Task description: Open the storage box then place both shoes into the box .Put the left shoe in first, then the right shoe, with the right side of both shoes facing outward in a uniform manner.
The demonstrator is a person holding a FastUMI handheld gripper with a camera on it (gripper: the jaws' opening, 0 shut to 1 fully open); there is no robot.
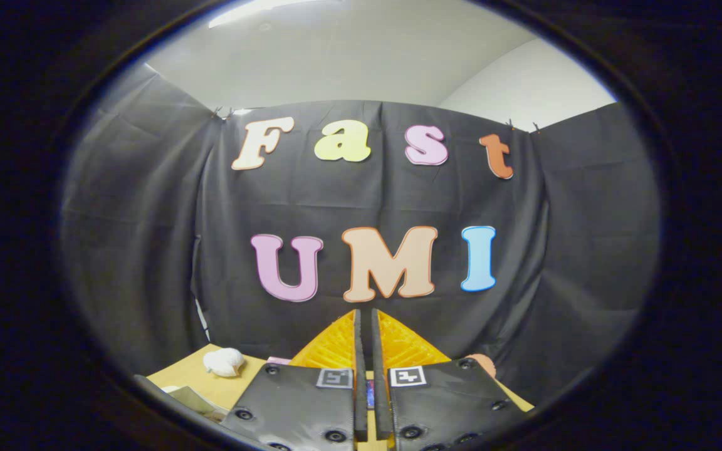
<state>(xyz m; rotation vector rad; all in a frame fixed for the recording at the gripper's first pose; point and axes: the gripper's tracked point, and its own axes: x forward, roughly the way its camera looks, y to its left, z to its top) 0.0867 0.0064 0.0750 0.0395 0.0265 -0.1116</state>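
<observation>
My gripper (366, 319) points up at the black cloth wall (148, 250), its orange fingers (336, 347) drawn nearly together with a thin slit between them and nothing held. A white shoe (224, 361) lies on the wooden table (188, 376) at ten o'clock from the fingertips, well apart from them.

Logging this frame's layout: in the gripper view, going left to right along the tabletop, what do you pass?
White crumpled lump on the wooden table → tongs, their orange fingers nearly closed with nothing between → a rounded orange-pink thing partly hidden beside the tongs, too little showing to identify.
</observation>
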